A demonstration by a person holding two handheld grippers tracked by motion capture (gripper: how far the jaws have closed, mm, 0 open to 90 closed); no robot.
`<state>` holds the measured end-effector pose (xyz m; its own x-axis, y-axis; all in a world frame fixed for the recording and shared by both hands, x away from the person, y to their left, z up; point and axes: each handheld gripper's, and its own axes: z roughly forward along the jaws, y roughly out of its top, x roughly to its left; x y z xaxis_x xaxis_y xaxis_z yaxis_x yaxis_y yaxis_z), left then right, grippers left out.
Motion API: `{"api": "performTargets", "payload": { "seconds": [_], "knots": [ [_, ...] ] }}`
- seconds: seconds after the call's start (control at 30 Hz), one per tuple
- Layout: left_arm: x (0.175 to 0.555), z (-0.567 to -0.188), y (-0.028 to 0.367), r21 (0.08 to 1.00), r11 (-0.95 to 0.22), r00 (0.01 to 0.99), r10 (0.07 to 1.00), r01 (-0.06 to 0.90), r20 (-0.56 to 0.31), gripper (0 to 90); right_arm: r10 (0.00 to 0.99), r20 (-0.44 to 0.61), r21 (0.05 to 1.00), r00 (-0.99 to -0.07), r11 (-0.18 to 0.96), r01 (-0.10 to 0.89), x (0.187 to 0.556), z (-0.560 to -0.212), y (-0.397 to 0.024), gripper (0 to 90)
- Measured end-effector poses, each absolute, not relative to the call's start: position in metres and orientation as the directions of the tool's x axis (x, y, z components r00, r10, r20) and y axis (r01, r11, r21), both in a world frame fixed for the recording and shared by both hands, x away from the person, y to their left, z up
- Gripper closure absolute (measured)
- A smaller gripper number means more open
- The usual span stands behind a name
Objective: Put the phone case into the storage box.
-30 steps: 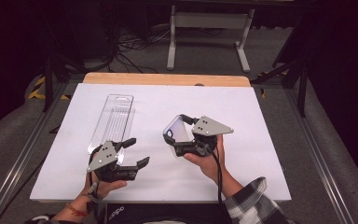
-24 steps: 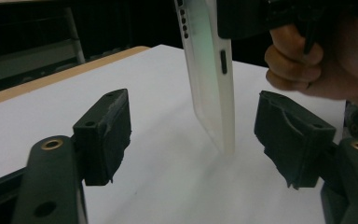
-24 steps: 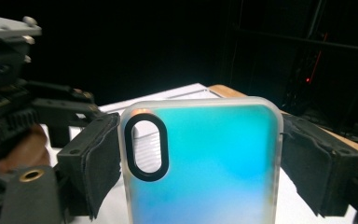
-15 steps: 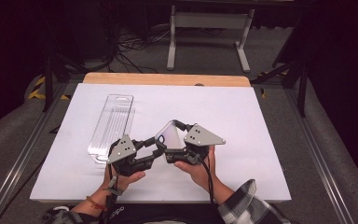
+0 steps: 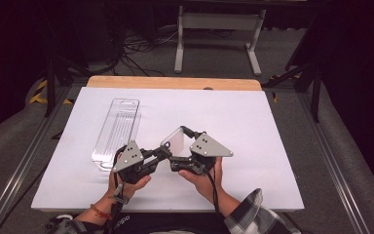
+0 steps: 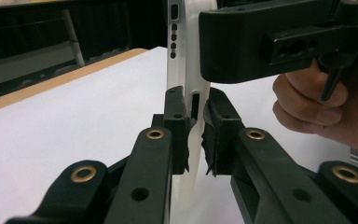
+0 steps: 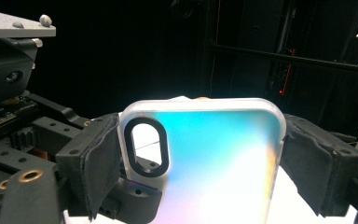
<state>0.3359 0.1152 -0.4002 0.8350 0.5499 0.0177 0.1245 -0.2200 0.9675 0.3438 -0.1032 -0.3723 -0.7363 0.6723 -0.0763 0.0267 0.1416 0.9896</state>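
Table (image 5: 253, 122) space is lying white and broad under your hands, with a clear plastic tray (image 5: 116, 131) resting at its left. Between your hands, above the near middle, you are holding a translucent phone case (image 5: 175, 141) on edge. Your right gripper (image 5: 175, 163) is clamping it across its width, pads pressing both long sides. Your left gripper (image 6: 196, 122) has just been closing, and its jaws are now pinching the case's thin edge beside a side cutout. The case (image 7: 205, 163) is looking light, thin and flexible, with a slick face, so it is likely bowing under a hard squeeze; the stiffer rim and corners are probably your safest places to hold.
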Motion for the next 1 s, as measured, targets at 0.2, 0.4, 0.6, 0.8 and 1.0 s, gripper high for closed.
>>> {"api": "performTargets", "payload": {
  "seconds": [0.2,0.4,0.6,0.8,1.0],
  "knots": [
    [0.332,-0.395,0.118,0.955,-0.287,0.838,0.537,0.076,0.095,81.4,0.649,-0.087,0.987,-0.756,0.161,0.024,0.342,-0.37,-0.106,17.1],
    [0.333,-0.393,0.123,0.952,-0.297,0.836,0.539,0.069,0.108,81.5,0.631,-0.077,0.992,-0.772,0.129,0.006,0.34,-0.363,-0.113,17.2],
    [0.333,-0.389,0.132,0.953,-0.297,0.832,0.542,0.056,0.12,81.5,0.629,-0.105,0.989,-0.77,0.146,-0.016,0.336,-0.358,-0.125,16.7],
    [0.332,-0.388,0.137,0.954,-0.294,0.835,0.537,0.052,0.121,81.5,0.633,-0.162,0.979,-0.757,0.201,-0.042,0.333,-0.359,-0.136,16.6],
    [0.333,-0.386,0.141,0.955,-0.291,0.831,0.541,0.047,0.125,81.5,0.65,-0.184,0.973,-0.737,0.229,-0.042,0.333,-0.363,-0.147,16.4]
  ]
}}
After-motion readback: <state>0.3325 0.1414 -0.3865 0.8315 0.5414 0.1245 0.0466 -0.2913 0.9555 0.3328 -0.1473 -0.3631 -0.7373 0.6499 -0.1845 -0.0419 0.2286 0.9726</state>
